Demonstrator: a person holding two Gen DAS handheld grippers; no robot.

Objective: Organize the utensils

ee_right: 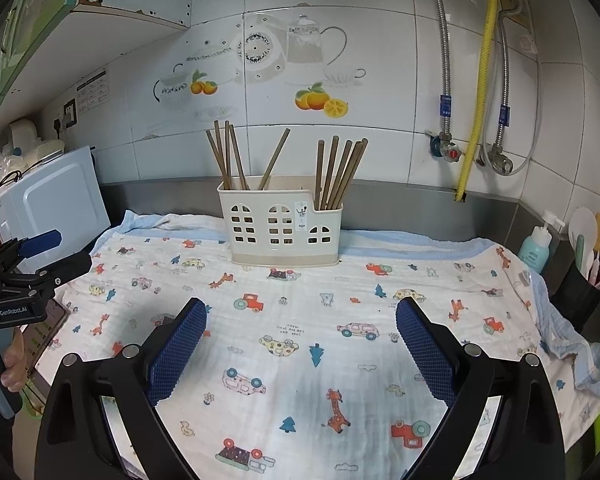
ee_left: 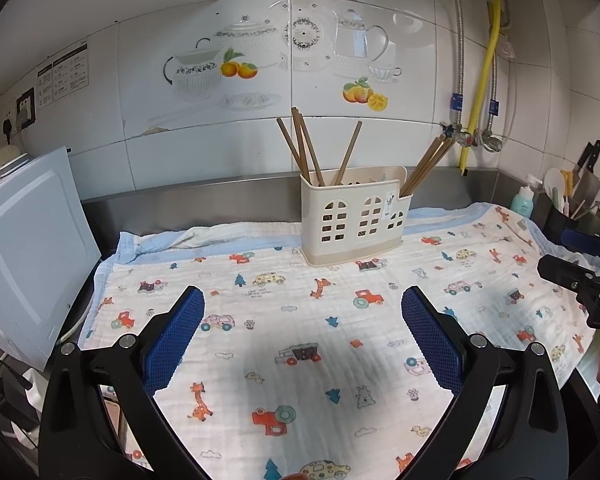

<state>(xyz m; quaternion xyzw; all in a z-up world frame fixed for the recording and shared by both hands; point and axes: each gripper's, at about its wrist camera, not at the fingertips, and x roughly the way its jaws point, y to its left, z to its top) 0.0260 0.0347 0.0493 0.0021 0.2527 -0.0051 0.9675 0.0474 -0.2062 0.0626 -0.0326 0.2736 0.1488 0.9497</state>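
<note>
Standing at the back of the bench [ee_left: 188,196], on a cloth [ee_left: 300,340] printed with cars and giraffes, is a cream utensil holder [ee_left: 354,216] with arched window cut-outs; it is upright, close to the steel backsplash. Brown chopsticks [ee_left: 304,148] lean in its tall left compartment, four bunched and one tilted apart; a second bundle of chopsticks [ee_right: 340,172] fans out of the lower right compartment. The left gripper [ee_left: 302,312] hovers over the cloth with its blue-padded fingers [ee_left: 180,332] spread wide, nothing between them; the right gripper [ee_right: 300,320] is likewise wide apart and empty, well short of the holder. In the right wrist view the left gripper appears at the left edge with a hand [ee_right: 14,364] on its grip. A white appliance [ee_left: 32,256] stands left of the cloth; a soap bottle [ee_right: 538,244] stands at the right.
</note>
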